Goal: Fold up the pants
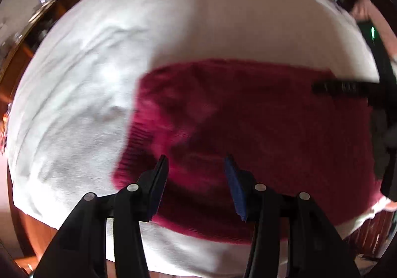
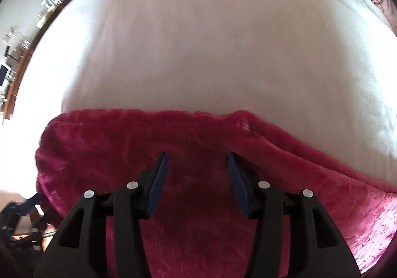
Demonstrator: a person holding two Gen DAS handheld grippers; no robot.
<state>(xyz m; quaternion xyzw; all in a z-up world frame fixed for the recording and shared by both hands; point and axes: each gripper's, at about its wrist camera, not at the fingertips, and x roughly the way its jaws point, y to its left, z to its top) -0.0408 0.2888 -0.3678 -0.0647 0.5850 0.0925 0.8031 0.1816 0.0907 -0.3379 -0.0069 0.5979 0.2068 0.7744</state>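
Pants [image 1: 248, 114]: crimson fleece, lying as a rough rectangle on the white bed [image 1: 198, 17] | left gripper [image 1: 196, 163]: jaws apart, empty, above the cloth | right gripper [image 2: 197, 161]: jaws apart, holding nothing | progress: apparently partly folded (left view blurred); further folding probably remains.

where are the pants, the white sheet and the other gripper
pants [image 1: 248, 114], left wrist view, middle of the red fabric
white sheet [image 2: 211, 42], right wrist view, bare stretch beyond the pants
right gripper [image 1: 330, 88], left wrist view, its dark finger over the pants
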